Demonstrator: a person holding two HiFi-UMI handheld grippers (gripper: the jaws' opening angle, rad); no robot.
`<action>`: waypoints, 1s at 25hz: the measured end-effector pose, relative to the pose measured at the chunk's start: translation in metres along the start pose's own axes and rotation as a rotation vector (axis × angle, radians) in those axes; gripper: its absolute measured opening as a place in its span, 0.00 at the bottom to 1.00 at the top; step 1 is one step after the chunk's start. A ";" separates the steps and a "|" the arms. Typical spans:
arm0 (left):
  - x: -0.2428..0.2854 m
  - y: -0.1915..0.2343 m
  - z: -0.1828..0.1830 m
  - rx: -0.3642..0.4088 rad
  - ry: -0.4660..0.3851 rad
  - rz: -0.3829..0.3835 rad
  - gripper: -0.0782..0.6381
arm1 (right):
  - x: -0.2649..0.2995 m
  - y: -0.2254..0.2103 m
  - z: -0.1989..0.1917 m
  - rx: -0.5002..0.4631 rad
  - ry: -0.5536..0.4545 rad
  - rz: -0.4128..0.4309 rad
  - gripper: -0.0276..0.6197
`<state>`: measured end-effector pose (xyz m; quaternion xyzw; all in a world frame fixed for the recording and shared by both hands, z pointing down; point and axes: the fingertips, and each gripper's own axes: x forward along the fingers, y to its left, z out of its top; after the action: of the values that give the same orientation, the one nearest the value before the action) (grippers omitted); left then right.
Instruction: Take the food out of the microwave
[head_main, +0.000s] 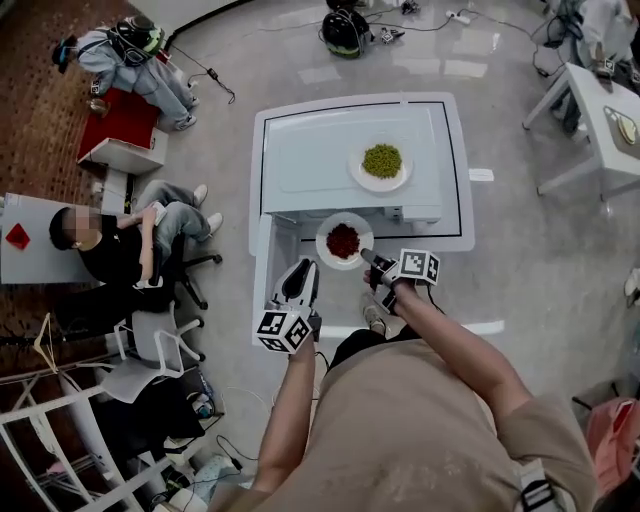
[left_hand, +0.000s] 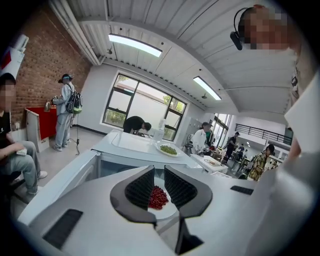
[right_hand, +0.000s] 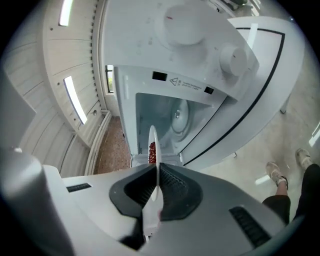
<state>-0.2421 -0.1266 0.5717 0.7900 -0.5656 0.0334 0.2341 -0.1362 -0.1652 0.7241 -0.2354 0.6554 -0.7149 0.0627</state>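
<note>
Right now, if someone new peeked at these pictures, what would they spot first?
First, the plate of red food, pinched by its rim in the right gripper, just in front of the open microwave. Next, a plate of green food sits on top of the microwave. The left gripper hovers beside the red plate with its jaws apart and empty.

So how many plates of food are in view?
2. The plate of green food sits atop the microwave; the plate of red food is held by its rim in the right tool.
</note>
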 end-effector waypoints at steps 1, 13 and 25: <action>-0.005 -0.005 0.001 -0.005 -0.009 0.003 0.18 | -0.008 0.008 -0.006 -0.006 0.017 0.006 0.07; -0.065 -0.072 0.048 0.060 -0.179 -0.030 0.18 | -0.115 0.107 -0.013 -0.094 0.026 0.128 0.07; -0.083 -0.140 0.048 0.013 -0.201 -0.117 0.20 | -0.218 0.162 0.009 -0.184 -0.059 0.177 0.07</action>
<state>-0.1547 -0.0382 0.4564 0.8227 -0.5387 -0.0559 0.1728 0.0242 -0.1081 0.5128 -0.2024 0.7343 -0.6361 0.1231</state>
